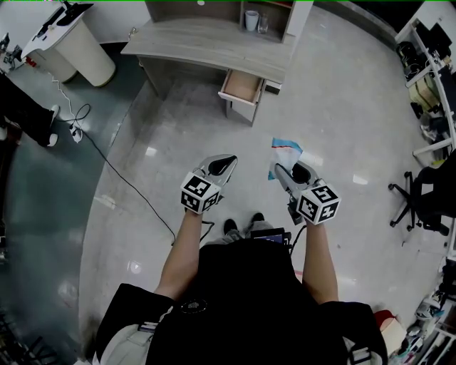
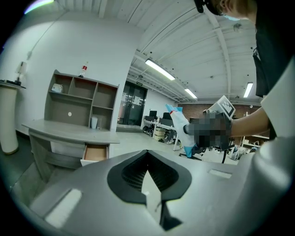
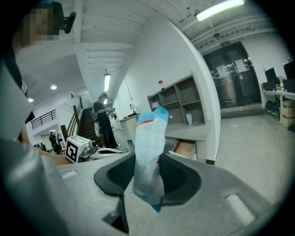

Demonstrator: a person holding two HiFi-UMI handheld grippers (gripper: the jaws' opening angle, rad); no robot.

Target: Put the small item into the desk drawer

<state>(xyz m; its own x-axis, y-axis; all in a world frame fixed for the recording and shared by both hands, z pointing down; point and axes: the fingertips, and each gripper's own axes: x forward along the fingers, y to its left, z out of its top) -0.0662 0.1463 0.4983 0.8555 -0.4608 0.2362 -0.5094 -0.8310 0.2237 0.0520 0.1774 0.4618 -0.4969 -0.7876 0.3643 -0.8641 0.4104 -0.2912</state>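
A grey desk (image 1: 206,43) stands ahead, its wooden drawer (image 1: 241,86) pulled open at the right end. My right gripper (image 1: 279,170) is shut on a small blue-and-white packet (image 1: 286,151), which sticks up between its jaws. In the right gripper view the packet (image 3: 150,147) stands upright in the right gripper (image 3: 147,156), with the open drawer (image 3: 185,148) behind it. My left gripper (image 1: 229,161) hovers beside it over the floor, shut with nothing in it. The left gripper view shows the left gripper (image 2: 148,152), the drawer (image 2: 95,152) and the packet (image 2: 180,126) off to the right.
A white cylindrical stand (image 1: 78,50) is left of the desk, and a black cable (image 1: 121,178) runs across the floor. A cup (image 1: 251,20) sits in the desk's shelf unit. An office chair (image 1: 420,199) and cluttered desks are at the right. A person (image 1: 25,107) stands at far left.
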